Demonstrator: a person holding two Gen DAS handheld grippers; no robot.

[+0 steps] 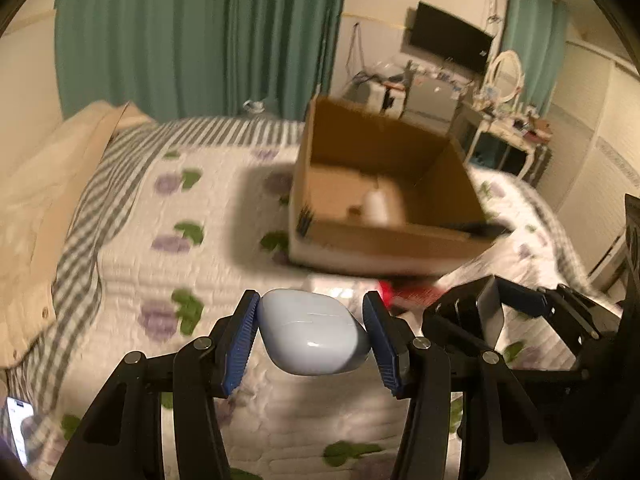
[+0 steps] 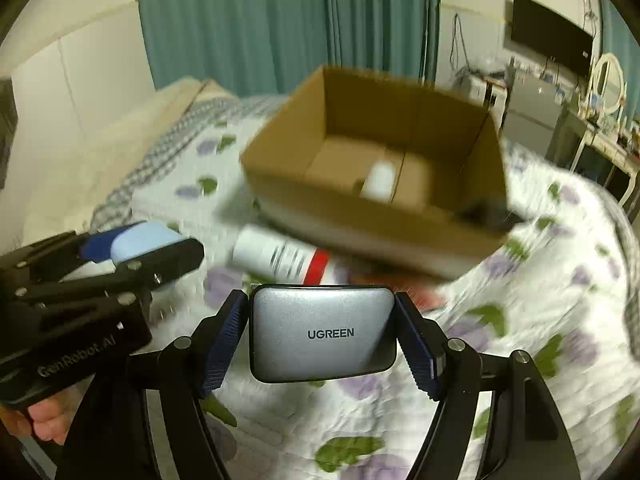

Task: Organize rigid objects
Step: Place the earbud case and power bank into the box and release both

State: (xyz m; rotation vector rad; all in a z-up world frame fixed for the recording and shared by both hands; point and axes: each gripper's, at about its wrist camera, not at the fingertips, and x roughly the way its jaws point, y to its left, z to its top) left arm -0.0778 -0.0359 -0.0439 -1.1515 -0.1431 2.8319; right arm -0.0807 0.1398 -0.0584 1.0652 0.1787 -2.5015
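Note:
My left gripper (image 1: pixel 310 334) is shut on a pale blue earbud case (image 1: pixel 312 336) and holds it above the quilt, short of an open cardboard box (image 1: pixel 384 254). My right gripper (image 2: pixel 322 334) is shut on a grey UGREEN charger (image 2: pixel 322 334), also held above the bed before the box (image 2: pixel 360 224). A white bottle (image 2: pixel 381 182) lies inside the box. A white tube with a red cap (image 2: pixel 280 256) lies on the quilt against the box's near side. The left gripper shows in the right wrist view (image 2: pixel 120 248), the right gripper in the left wrist view (image 1: pixel 520 320).
The box sits on a bed with a floral quilt (image 1: pixel 192 240) and striped border. A beige pillow (image 1: pixel 48 184) lies at the left. Green curtains (image 1: pixel 200 36) hang behind. A TV (image 1: pixel 450 42) and a cluttered dresser with a mirror (image 1: pixel 506 76) stand at the right. A phone (image 1: pixel 18 424) lies at bottom left.

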